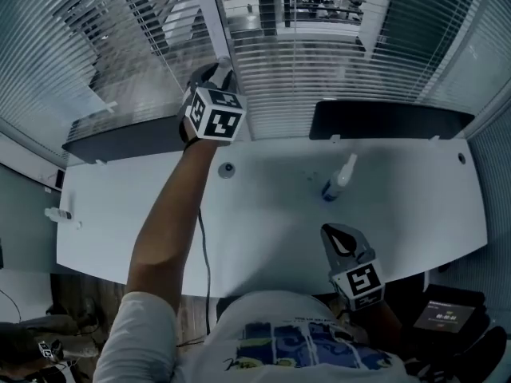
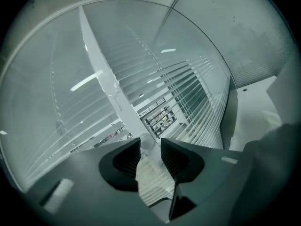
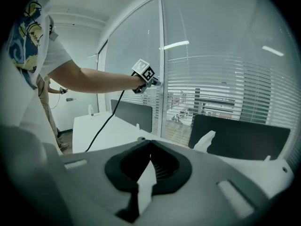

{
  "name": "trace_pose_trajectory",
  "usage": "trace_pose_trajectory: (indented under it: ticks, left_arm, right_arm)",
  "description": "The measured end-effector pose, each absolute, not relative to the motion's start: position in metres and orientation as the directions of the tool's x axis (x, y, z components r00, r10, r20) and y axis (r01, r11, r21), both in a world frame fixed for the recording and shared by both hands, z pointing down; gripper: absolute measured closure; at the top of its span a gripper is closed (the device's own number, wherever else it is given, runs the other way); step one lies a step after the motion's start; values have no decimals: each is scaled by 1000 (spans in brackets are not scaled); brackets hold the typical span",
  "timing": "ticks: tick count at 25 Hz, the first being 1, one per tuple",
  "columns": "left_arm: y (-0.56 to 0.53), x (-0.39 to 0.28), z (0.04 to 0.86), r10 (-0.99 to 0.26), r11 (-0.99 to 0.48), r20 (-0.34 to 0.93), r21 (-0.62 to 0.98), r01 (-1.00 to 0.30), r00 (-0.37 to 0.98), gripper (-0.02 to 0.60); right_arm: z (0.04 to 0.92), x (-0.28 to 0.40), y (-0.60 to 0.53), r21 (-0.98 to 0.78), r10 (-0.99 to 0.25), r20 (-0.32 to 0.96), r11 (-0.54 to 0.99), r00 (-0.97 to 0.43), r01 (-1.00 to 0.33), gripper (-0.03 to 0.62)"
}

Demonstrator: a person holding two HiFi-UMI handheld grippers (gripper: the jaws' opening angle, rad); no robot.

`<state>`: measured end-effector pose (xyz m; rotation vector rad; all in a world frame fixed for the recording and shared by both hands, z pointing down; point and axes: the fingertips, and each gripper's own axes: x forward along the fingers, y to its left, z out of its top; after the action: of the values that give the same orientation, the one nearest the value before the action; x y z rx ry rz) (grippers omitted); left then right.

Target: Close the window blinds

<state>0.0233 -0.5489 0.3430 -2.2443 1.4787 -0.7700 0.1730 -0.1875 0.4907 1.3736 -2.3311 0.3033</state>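
Observation:
Slatted window blinds (image 1: 319,62) hang behind the desk, their slats tilted enough to see through; they also show in the left gripper view (image 2: 183,93) and the right gripper view (image 3: 221,84). My left gripper (image 1: 217,72) is raised at the white window post (image 1: 209,14), close to the blinds. Its jaws stand open (image 2: 150,145), and a pale translucent rod end (image 2: 146,140) shows in the gap with no pad pressing on it. From the right gripper view it (image 3: 151,82) is seen at arm's length by the post. My right gripper (image 1: 335,231) hangs low over the desk's near edge, shut and empty (image 3: 149,142).
A white desk (image 1: 263,214) lies below with a spray bottle (image 1: 338,179), a round grommet (image 1: 227,169) and a small bottle (image 1: 62,214) at the left end. Dark partition panels (image 1: 391,118) (image 1: 120,138) stand along its far edge. A black cable (image 1: 204,238) trails from the left arm.

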Motion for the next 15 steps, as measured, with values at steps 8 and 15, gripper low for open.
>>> trace_pose_trajectory:
  ticks: [8,15]
  left_arm:
    - [-563,19,341,-942,-334,225,-655,-677,248,426]
    - [-567,19,344,-949,-315,228,-716,-623,218,449]
  right_arm:
    - [488,172,-188,18,-779,461,486,-425,-874,591]
    - [486,166,-194,12,-778,437,507,-451,-862,591]
